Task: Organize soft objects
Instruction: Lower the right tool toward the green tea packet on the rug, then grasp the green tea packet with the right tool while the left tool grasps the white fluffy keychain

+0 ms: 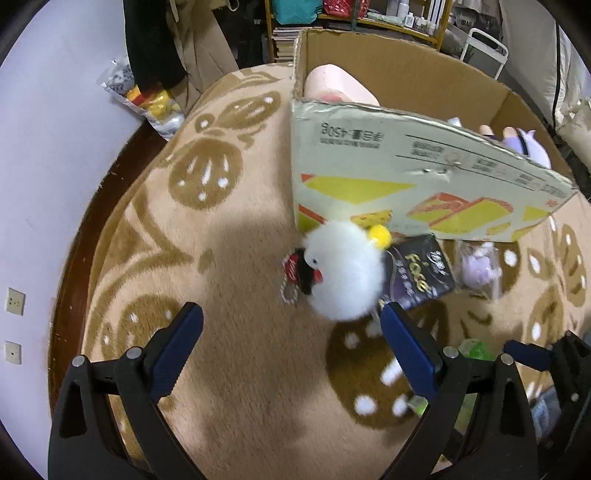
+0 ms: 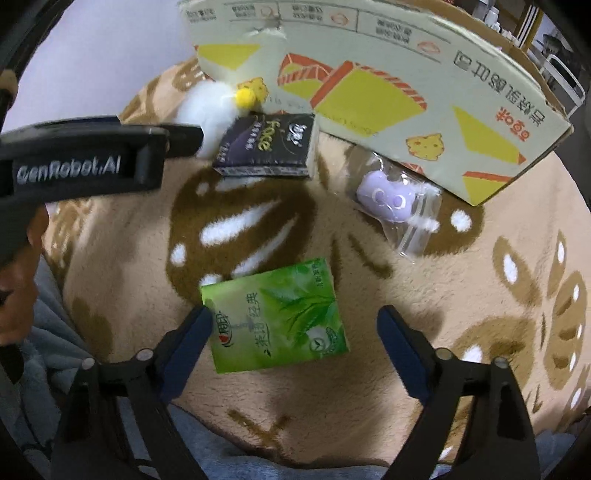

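A white fluffy plush bird [image 1: 343,269] with a yellow pompom lies on the beige blanket in front of the cardboard box [image 1: 406,173]. My left gripper [image 1: 291,314] is open, just short of the bird. A dark tissue pack [image 1: 421,273] and a bagged purple plush [image 1: 480,266] lie beside it. In the right wrist view, my right gripper [image 2: 295,317] is open around a green tissue pack [image 2: 277,314]. The dark pack [image 2: 269,144], purple plush [image 2: 388,199], bird [image 2: 210,107] and box [image 2: 369,85] lie beyond. The box holds a pink plush [image 1: 332,85] and a purple one [image 1: 528,144].
The beige patterned blanket [image 1: 229,258] covers a round table by a white wall [image 1: 44,147]. Snack bags [image 1: 147,103] lie at the far left edge. Shelves [image 1: 354,18] stand behind the box. The left gripper's body [image 2: 85,162] shows in the right wrist view.
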`<control>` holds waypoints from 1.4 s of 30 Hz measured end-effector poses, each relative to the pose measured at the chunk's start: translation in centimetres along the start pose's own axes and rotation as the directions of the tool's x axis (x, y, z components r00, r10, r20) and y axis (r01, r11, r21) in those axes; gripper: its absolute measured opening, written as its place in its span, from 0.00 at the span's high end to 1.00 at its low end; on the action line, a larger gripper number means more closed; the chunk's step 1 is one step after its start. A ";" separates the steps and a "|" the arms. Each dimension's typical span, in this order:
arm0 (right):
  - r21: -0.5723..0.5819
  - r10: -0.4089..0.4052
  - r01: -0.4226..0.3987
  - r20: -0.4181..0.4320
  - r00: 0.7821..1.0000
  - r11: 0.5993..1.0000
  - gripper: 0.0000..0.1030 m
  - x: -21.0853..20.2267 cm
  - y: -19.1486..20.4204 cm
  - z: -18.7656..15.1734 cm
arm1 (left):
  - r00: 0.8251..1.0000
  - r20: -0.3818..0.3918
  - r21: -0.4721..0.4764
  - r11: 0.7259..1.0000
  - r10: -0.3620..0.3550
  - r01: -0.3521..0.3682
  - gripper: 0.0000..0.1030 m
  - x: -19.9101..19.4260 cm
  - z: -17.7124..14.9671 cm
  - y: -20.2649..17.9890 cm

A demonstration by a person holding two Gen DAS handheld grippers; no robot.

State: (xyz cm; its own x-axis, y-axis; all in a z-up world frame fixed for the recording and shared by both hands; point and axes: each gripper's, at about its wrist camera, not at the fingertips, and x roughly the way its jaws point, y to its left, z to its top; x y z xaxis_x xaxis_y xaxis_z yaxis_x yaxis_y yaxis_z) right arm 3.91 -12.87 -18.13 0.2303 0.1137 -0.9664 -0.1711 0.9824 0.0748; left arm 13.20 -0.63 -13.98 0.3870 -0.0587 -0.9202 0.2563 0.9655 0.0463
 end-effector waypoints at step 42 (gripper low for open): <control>0.051 0.089 -0.091 0.025 0.996 0.995 0.39 -1.0 -4.5 1.6 | 0.984 0.060 -0.086 0.982 -0.166 0.171 0.51 3.4 1.0 1.1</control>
State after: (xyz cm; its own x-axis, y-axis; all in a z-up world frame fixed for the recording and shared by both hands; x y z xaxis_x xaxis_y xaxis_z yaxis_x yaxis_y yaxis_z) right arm 6.03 -17.17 -17.09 0.2383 0.2048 -0.9493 -0.1423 0.9743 0.1744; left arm 15.63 -0.02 -16.64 0.3912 -0.2330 -0.8903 0.2413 0.9596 -0.1451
